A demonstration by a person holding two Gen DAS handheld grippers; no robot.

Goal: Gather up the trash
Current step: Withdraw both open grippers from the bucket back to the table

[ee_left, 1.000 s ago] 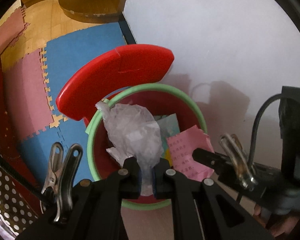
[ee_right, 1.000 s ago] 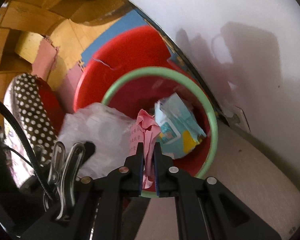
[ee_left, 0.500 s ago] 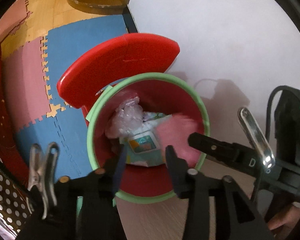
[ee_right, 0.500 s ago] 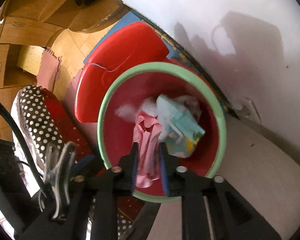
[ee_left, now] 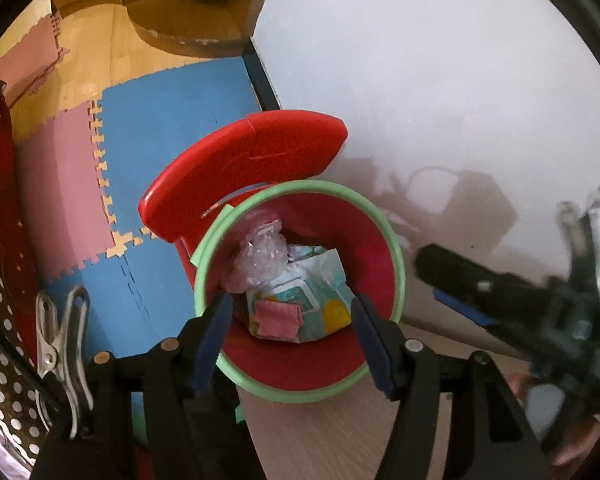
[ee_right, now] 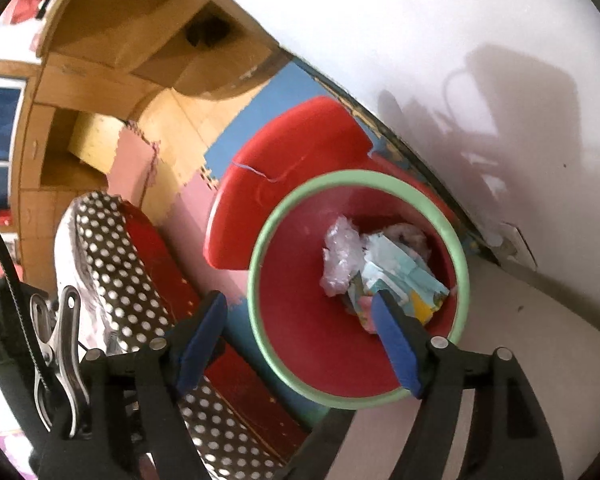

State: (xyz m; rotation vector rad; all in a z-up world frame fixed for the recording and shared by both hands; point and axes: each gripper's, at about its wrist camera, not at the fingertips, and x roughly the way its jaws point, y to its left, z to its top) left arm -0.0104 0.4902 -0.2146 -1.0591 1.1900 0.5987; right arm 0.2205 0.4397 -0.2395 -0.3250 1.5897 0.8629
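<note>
A red trash bin with a green rim (ee_left: 396,264) (ee_right: 260,256) stands below me, its red lid (ee_left: 252,152) (ee_right: 284,168) swung open behind it. Inside lie a crumpled clear plastic bag (ee_left: 260,260) (ee_right: 340,256), a teal and white wrapper (ee_left: 320,300) (ee_right: 400,276) and a pink paper (ee_left: 278,318). My left gripper (ee_left: 290,340) is open and empty above the bin. My right gripper (ee_right: 300,344) is open and empty above the bin's near rim; it also shows at the right of the left wrist view (ee_left: 500,296).
A white wall (ee_left: 440,80) rises right behind the bin. Blue and pink foam mats (ee_left: 100,184) cover the floor to the left. A red and polka-dot cushion (ee_right: 132,272) lies left of the bin. A light tabletop edge (ee_left: 340,432) sits beneath the grippers.
Both grippers opened. The plastic bag fell from the left gripper and the pink paper from the right; both now lie in the bin. Both grippers rose a little.
</note>
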